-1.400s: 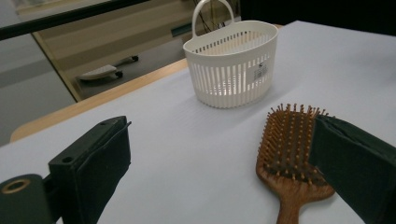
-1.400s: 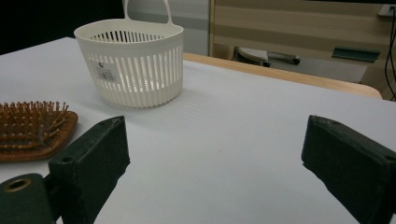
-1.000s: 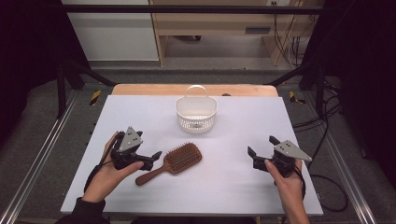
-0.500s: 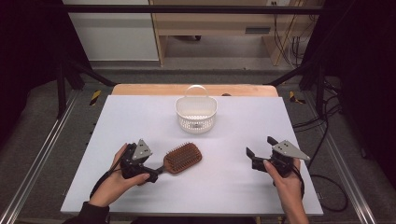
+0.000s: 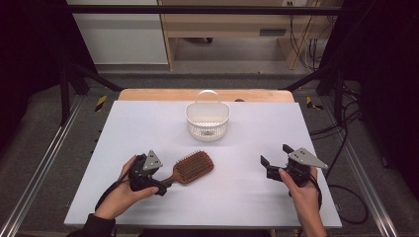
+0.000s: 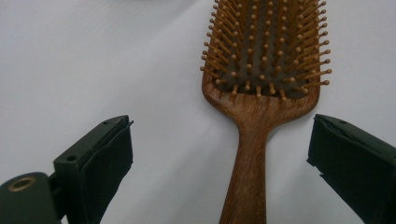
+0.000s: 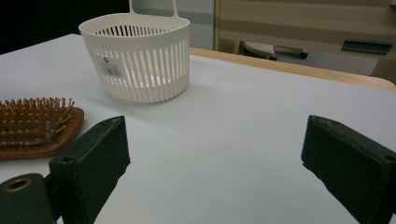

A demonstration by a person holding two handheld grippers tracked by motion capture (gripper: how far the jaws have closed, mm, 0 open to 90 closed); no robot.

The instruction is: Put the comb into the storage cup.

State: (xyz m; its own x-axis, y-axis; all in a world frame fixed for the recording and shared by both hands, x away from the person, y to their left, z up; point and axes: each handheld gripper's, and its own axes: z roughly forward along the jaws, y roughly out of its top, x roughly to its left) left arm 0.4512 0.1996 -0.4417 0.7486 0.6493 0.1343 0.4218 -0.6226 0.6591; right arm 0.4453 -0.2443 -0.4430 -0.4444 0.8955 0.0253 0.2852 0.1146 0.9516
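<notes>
White table top [image 5: 148, 128] in the high view carries a white slatted basket [image 5: 208, 120] at the far middle and a wooden hairbrush [image 5: 189, 169] nearer, bristles up; the left gripper [image 5: 159, 186] sits at the brush's handle end, the right gripper [image 5: 274, 157] well apart. From the left gripper view, jaws stand apart either side of the handle, not touching it. From the right gripper view, jaws gape wide over bare table, basket beyond

Wooden paddle hairbrush [image 5: 190, 168] flat on white table, bristles up, handle toward near-left. White slotted plastic basket [image 5: 208, 120] w/ loop handle upright, well apart behind brush, near table's far edge.
</notes>
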